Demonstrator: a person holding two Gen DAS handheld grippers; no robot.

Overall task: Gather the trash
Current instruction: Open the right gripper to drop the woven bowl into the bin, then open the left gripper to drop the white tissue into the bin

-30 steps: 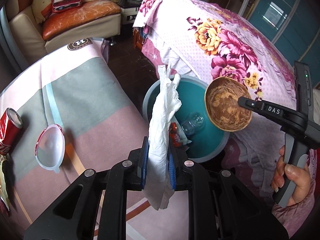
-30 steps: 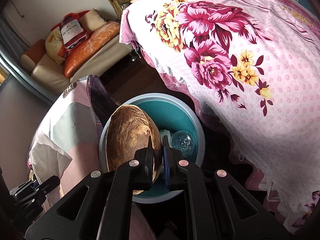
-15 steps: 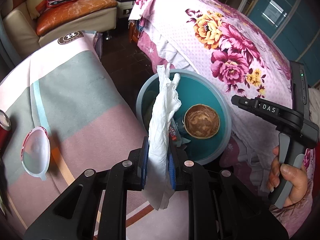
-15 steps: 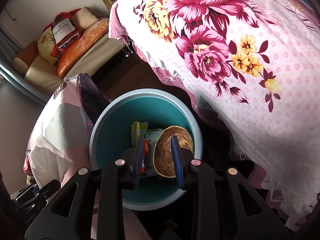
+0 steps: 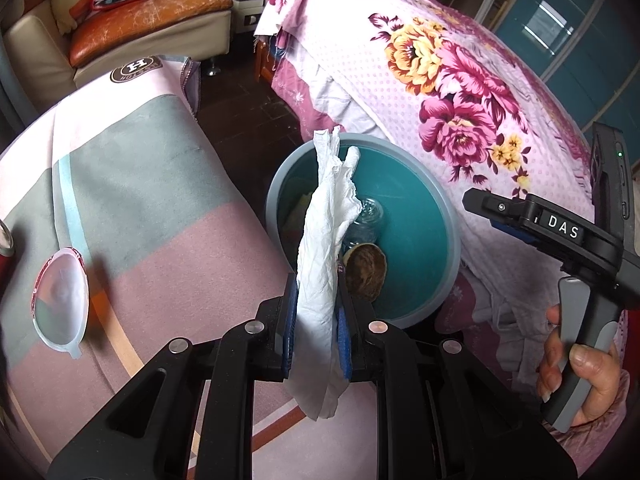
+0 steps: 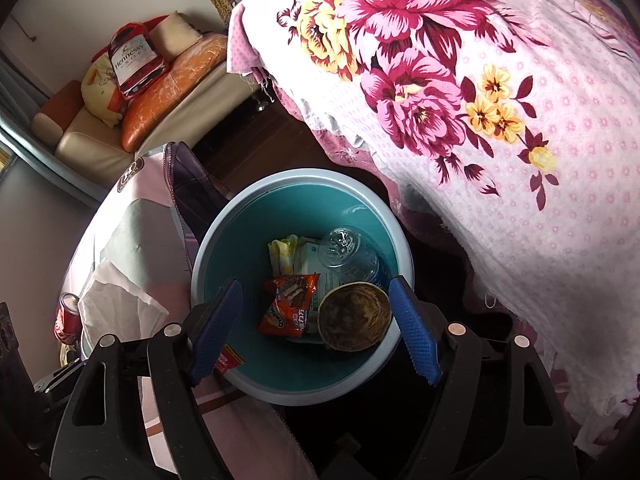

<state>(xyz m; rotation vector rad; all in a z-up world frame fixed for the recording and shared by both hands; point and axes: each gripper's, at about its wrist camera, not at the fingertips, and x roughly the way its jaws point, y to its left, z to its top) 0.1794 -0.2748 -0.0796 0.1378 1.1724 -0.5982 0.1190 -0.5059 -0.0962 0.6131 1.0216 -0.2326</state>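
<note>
Bowl drop is done, basically: a second ago the right gripper [image 6: 316, 328] was pinching that brown bowl [image 6: 355, 317] over the bin, and now its jaws have just been opening and stand spread wide with nothing between them. The bowl sits down inside the teal bin [image 6: 256, 208], leaning on its side next to the orange snack wrapper [image 6: 290, 306] and just below the clear plastic bottle [image 6: 352, 256], so that piece of trash counts as collected. The left gripper [image 5: 318, 312] hasn't let go of anything; it's pressed together on the crumpled white tissue [image 5: 324, 264], which sticks up above the blue pads and hangs below them, held right by the bin's near rim. My guess is the tissue goes in next, since the bin mouth is right ahead of it. Still plenty left on the desk [image 5: 168, 240] though: a clear plastic lid [image 5: 60, 300] lies on the cloth, and a red soda can [image 6: 66, 318] stands at the far left edge.
</note>
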